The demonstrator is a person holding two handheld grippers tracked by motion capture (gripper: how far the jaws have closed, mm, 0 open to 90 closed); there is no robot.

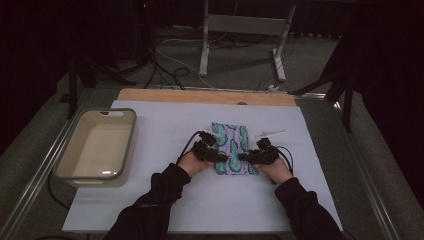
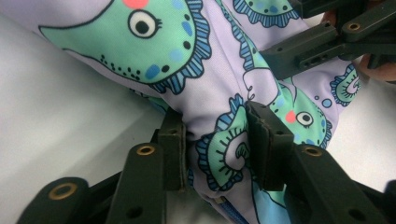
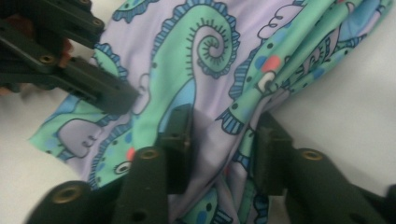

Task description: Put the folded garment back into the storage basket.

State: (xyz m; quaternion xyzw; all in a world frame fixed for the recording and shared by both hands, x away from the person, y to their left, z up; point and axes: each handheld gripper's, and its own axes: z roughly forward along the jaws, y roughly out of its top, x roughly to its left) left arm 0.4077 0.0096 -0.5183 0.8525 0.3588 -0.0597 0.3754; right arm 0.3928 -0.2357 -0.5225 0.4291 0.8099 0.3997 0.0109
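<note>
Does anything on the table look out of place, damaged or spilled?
Nothing stands out. The patterned cloth lies folded on the white mat, bunched only where the left gripper and right gripper pinch its near edge. The tub sits upright beside the mat.

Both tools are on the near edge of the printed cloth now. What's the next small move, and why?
Probably lift both tools together and carry the near edge away from you, folding it over. The left tool and right tool each pinch a bunch of the sea-creature print cloth, one near each near corner, and the rest lies flat on the white mat.
</note>
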